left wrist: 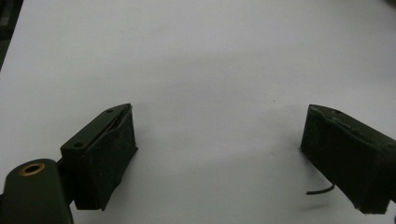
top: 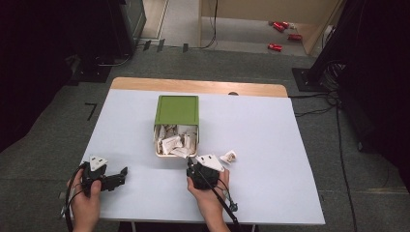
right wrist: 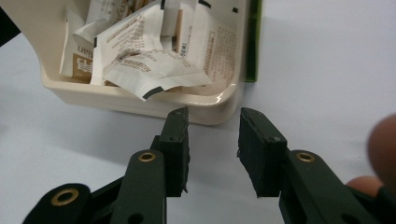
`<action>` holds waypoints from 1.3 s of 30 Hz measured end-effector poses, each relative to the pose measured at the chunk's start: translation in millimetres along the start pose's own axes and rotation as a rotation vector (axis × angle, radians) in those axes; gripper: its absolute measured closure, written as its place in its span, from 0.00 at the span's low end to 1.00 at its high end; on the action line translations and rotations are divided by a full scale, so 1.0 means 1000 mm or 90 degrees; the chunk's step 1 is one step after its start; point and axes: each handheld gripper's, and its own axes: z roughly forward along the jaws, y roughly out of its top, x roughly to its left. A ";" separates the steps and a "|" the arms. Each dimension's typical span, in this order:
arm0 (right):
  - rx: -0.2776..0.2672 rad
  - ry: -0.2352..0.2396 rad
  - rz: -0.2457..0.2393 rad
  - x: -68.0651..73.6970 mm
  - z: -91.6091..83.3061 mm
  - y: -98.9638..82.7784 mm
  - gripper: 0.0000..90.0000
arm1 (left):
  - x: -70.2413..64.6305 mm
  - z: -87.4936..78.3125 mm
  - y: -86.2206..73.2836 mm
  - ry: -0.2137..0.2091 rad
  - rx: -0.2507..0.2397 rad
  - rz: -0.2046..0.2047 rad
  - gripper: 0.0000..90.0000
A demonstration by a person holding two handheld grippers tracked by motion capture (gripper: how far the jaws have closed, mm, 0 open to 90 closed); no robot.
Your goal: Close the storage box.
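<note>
— Where are the person's hands?

— Both come in from six o'clock. The left hand (top: 87,198) holds the black two-jaw left gripper (top: 121,175) low at about eight o'clock, pointing towards three, jaws spread wide with nothing between them.

— And the other?

— The right hand (top: 209,195) grips the black two-jaw right gripper (right wrist: 214,140) near the middle, aimed at twelve o'clock, jaws partly apart and empty.

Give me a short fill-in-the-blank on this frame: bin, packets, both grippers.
1. The bin lies tipped on its side, and its outside is ____.
2. The bin holds paper ____.
3. The right gripper has ____ between its jaws.
4. One loose packet lies on the table beside the ____ gripper.

Missing words: green; packets; nothing; right
</note>
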 end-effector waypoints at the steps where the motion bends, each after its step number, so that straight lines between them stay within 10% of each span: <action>1: 0.001 0.002 -0.001 0.001 0.002 0.000 0.72 | 0.000 0.000 0.000 0.000 0.000 0.000 0.12; 39: -0.013 -0.043 0.058 0.003 0.034 0.019 0.70 | 0.000 0.000 0.000 0.000 -0.001 -0.001 0.12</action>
